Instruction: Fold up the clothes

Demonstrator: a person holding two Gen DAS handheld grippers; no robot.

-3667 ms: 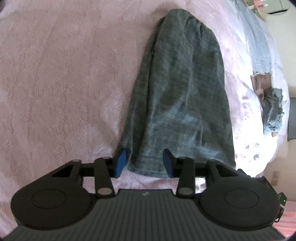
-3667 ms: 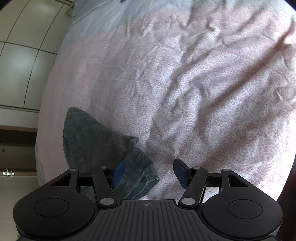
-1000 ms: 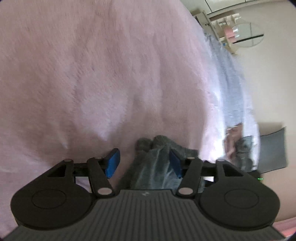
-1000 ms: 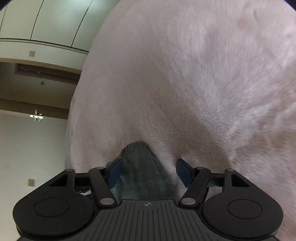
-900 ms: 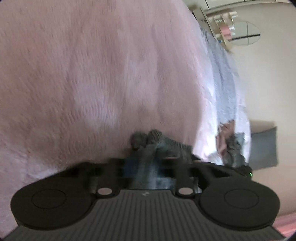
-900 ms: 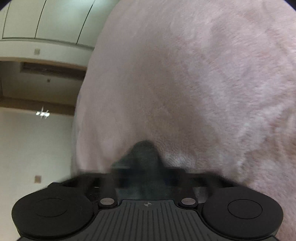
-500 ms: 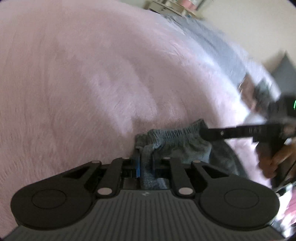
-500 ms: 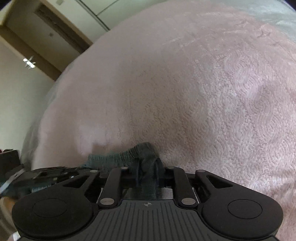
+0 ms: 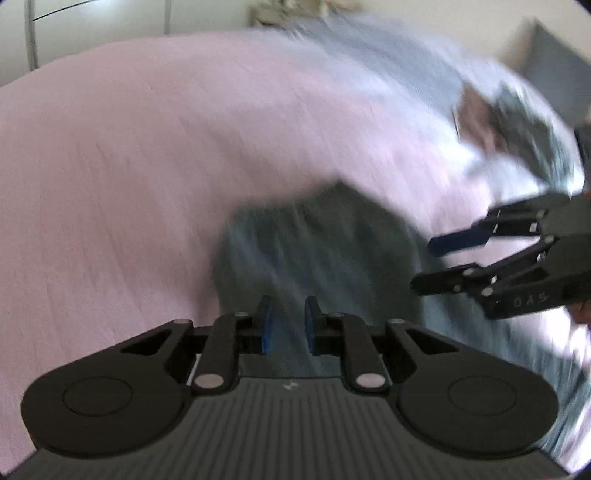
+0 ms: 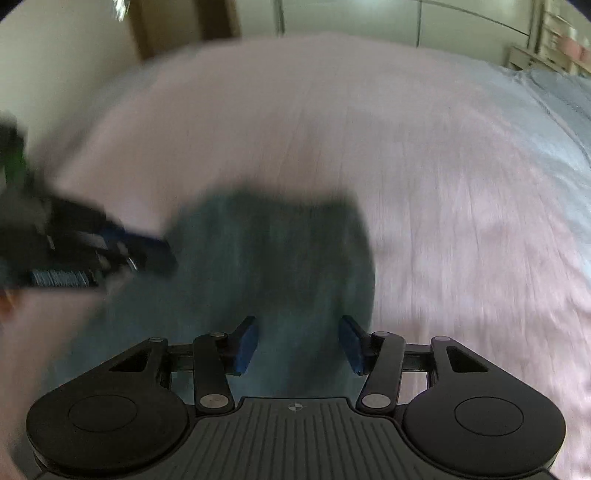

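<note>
**Both tongs let go, garment dropped on bed**

Half a second earlier both tongs were clamped on the grey garment's bunched edge; now released. Left tongs (image 9: 286,325) stood slightly parted, nothing between the blue pads. Right tongs (image 10: 299,345) spread wide, hovering over the cloth, contact unclear from blur. Grey knit garment (image 9: 317,251) lay as a folded, rounded slab on the pink quilted bedspread (image 9: 129,166). Left view alone showed a crumpled clothes pile (image 9: 513,122) far right; right view alone showed wardrobe doors (image 10: 351,18).
</note>
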